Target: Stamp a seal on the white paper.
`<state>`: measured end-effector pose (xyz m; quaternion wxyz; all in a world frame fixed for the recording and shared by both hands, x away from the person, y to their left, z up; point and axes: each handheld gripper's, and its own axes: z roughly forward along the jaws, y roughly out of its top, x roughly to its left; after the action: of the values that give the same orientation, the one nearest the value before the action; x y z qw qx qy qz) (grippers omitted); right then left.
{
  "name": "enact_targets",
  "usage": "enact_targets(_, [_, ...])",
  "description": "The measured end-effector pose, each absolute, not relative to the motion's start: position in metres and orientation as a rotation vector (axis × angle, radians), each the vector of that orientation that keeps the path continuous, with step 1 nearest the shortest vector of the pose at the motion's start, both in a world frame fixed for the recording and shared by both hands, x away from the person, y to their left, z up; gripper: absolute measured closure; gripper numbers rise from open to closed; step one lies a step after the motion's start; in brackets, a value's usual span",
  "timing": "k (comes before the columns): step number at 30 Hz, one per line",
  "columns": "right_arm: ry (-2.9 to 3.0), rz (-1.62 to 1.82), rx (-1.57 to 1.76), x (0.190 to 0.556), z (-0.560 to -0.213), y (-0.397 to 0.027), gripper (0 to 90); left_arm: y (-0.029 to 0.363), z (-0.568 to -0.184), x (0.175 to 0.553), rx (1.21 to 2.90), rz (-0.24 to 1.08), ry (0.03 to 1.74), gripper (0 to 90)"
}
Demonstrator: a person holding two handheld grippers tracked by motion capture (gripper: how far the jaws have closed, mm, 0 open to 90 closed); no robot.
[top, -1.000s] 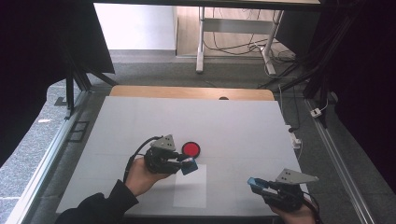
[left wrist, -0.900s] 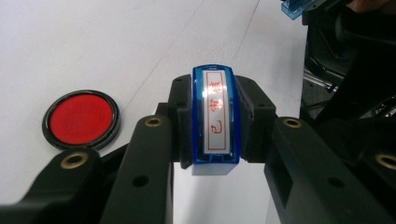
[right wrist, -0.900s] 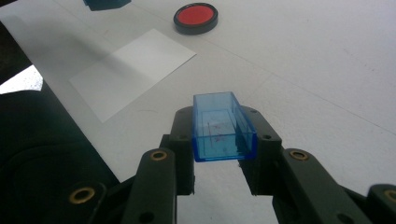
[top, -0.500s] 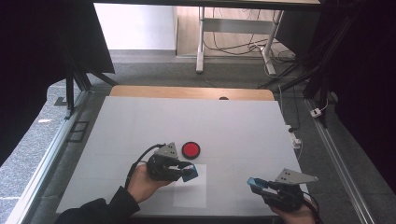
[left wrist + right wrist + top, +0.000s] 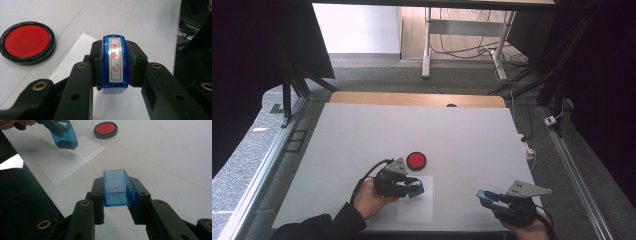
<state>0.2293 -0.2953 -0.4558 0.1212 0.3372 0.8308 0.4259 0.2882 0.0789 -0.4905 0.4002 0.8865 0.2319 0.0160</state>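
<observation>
White worktop [image 5: 362,130] carries paper [image 5: 416,212]; left tongs [image 5: 115,67] clench a blue stamp [image 5: 115,62] above it, ink pad [image 5: 416,160] at twelve o'clock. Right tongs [image 5: 119,195] grip its cap [image 5: 119,187].

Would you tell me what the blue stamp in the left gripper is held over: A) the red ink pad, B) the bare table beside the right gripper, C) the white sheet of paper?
C: in the right gripper view the stamp hangs above the white sheet of paper, while the red ink pad lies apart, farther back.
</observation>
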Motion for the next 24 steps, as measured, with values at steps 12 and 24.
enact_targets(12, [2.424,1.246,0.99,0.23,-0.456,-0.296,68.3,0.07,-0.505,0.29,2.298,0.044,0.617,70.1])
enact_targets(24, [2.426,1.238,0.99,0.23,-0.456,-0.295,68.3,0.06,-0.501,0.278,2.377,0.173,0.548,70.4])
